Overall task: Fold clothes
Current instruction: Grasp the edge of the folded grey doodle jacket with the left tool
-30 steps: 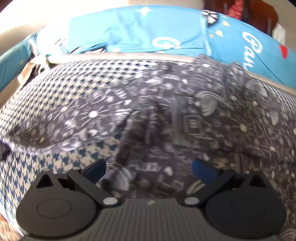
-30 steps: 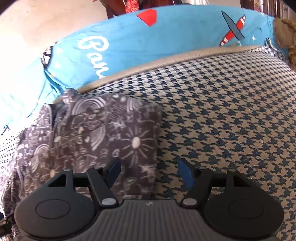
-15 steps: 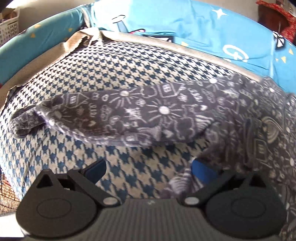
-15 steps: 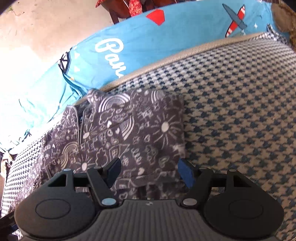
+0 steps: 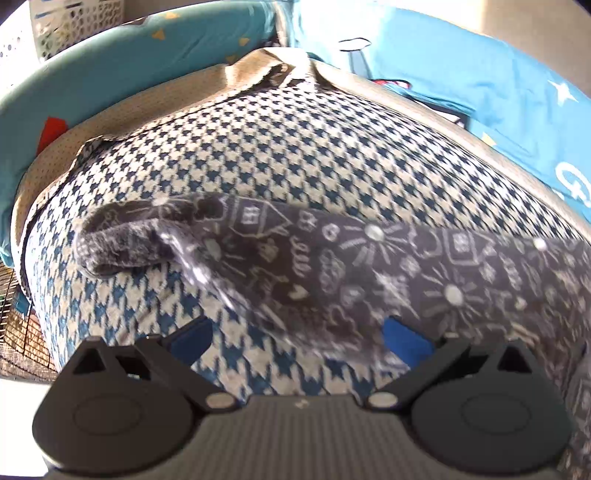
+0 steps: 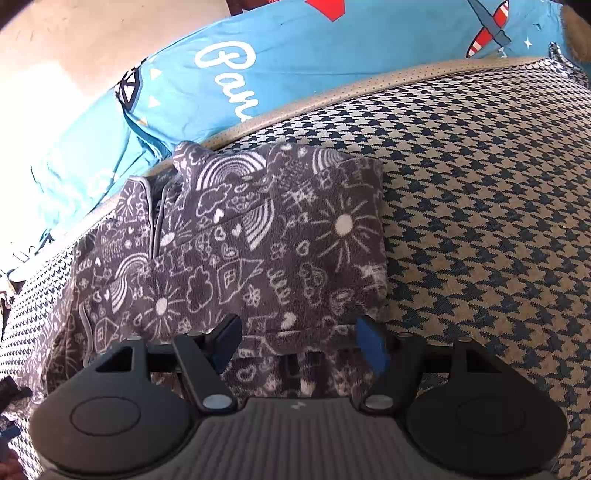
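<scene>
A dark grey fleece garment [image 6: 258, 236] with white doodles of suns, rainbows and houses lies on the houndstooth cover [image 6: 480, 221]. Its right side is folded in, and a zip shows at the left. My right gripper [image 6: 301, 343] hovers open over the garment's near right part, with fabric below the fingers but nothing pinched. In the left wrist view one sleeve [image 5: 369, 258] stretches out leftward and ends in a fuzzy cuff [image 5: 110, 243]. My left gripper [image 5: 297, 339] stands open just in front of the sleeve's lower edge, its right pad [image 5: 406, 339] close to the fabric.
Blue printed cushions [image 6: 332, 55] line the far edge of the houndstooth cover [image 5: 295, 147]. A white perforated basket [image 5: 74, 22] stands beyond the left corner. The cover drops off at the left toward a woven floor mat [image 5: 22, 332].
The left wrist view has swung left along the garment, from the body out to the stretched sleeve and its cuff. The right gripper has drifted slightly over the garment's folded right edge. Both stay open.
</scene>
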{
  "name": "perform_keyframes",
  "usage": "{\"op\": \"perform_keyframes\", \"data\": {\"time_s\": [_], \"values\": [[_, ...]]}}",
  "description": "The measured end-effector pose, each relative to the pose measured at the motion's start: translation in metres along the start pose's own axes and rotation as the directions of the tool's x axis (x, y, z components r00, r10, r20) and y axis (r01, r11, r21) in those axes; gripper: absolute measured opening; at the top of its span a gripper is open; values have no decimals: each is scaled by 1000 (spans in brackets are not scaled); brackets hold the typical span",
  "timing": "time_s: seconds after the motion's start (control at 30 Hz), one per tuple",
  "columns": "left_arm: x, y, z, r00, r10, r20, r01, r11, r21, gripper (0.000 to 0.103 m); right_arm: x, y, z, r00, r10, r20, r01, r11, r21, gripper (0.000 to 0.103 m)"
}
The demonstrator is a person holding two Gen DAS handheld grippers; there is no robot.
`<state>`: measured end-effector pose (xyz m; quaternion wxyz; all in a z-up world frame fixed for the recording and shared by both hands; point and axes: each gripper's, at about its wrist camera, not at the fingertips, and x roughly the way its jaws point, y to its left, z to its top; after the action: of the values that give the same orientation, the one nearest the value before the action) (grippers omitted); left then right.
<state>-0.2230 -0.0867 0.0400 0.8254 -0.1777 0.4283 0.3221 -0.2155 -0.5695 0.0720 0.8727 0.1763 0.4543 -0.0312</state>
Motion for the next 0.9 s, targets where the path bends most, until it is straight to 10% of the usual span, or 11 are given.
{"op": "perform_keyframes", "data": {"time_s": [0.6, 0.9], "values": [[33, 26, 29, 999, 46, 26, -42, 989, -139, 100, 12, 10, -2, 999, -40, -18, 39, 998, -53, 70], [28, 33, 32, 995, 60, 78, -44, 982, -184, 35, 13, 12, -2, 999, -47, -19, 46, 997, -63, 70]]}}
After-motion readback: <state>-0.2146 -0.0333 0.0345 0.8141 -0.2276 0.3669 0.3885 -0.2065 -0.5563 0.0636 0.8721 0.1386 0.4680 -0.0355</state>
